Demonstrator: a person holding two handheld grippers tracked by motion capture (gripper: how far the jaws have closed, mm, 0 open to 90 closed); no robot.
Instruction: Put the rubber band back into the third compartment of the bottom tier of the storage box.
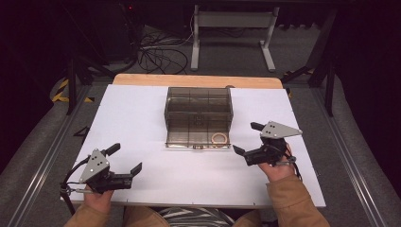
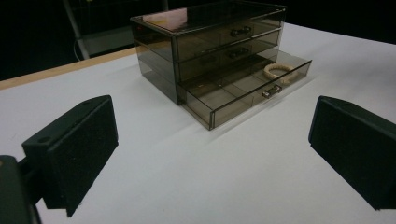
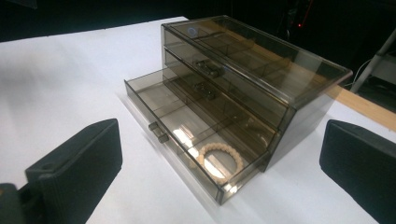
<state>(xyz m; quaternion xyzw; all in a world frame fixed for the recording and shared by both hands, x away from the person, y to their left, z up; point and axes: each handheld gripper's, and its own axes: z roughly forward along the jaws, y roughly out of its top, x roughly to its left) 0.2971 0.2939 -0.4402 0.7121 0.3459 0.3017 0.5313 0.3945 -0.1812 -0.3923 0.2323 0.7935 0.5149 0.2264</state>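
Observation:
A smoky clear plastic drawer box (image 1: 198,111) (image 2: 210,37) (image 3: 252,70) stands in the middle of the white table top (image 1: 142,118). Its bottom drawer (image 1: 197,136) (image 2: 243,91) (image 3: 187,135) is pulled out. A beige bead bracelet (image 1: 219,138) (image 2: 279,71) (image 3: 219,158) lies in that drawer's right end compartment. My left gripper (image 1: 126,158) hovers near the front left of the table, open, with nothing between its jaws. My right gripper (image 1: 248,138) is just right of the drawer's front corner, open and holding nothing.
A wooden board edge (image 1: 198,80) shows behind the white top. Beyond it are a white table frame (image 1: 231,33) and cables (image 1: 161,54) on the floor. Metal rails (image 1: 42,161) run along both sides of the table. White surface lies bare around the box.

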